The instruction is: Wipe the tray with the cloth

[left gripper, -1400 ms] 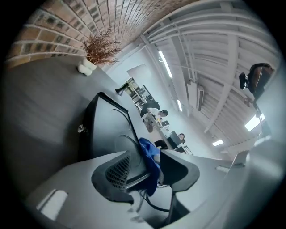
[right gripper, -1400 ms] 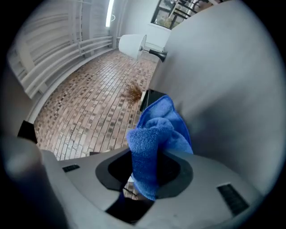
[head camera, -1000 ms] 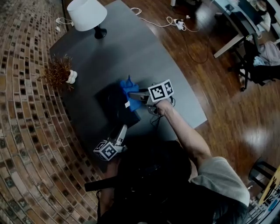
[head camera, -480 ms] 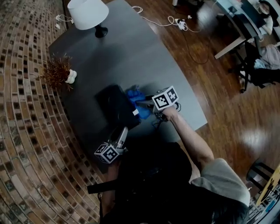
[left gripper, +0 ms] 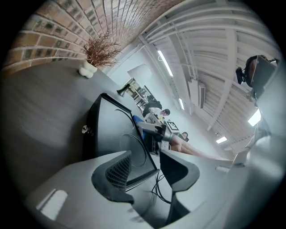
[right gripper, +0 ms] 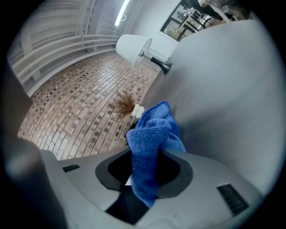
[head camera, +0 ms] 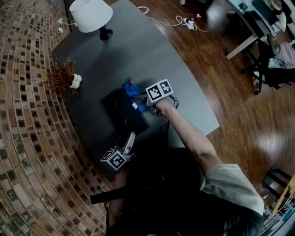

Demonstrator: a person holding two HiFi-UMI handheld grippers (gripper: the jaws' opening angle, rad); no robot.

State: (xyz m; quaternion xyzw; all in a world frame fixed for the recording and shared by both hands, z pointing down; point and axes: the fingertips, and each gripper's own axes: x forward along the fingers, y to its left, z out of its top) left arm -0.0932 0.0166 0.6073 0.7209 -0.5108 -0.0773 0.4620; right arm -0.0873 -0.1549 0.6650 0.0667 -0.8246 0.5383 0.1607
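Note:
A black tray (head camera: 117, 110) lies on the dark grey table (head camera: 138, 50). My right gripper (head camera: 138, 99) is shut on a blue cloth (head camera: 131, 90) and presses it at the tray's far right edge. In the right gripper view the cloth (right gripper: 152, 134) hangs bunched between the jaws of that gripper (right gripper: 145, 172). My left gripper (head camera: 130, 138) sits at the tray's near corner. In the left gripper view its jaws (left gripper: 147, 170) straddle the rim of the tray (left gripper: 111, 129), one pad inside and one outside. The cloth (left gripper: 137, 120) shows beyond.
A white lamp (head camera: 92, 14) stands at the table's far end. A dried plant in a small white pot (head camera: 62, 76) stands near the left edge. Black cables (head camera: 162, 125) lie just right of the tray. A brick wall runs along the left, with wooden floor to the right.
The right gripper swept the cloth toward me and to the right off the tray, then back to the tray's far right edge. The left gripper and the tray stayed put.

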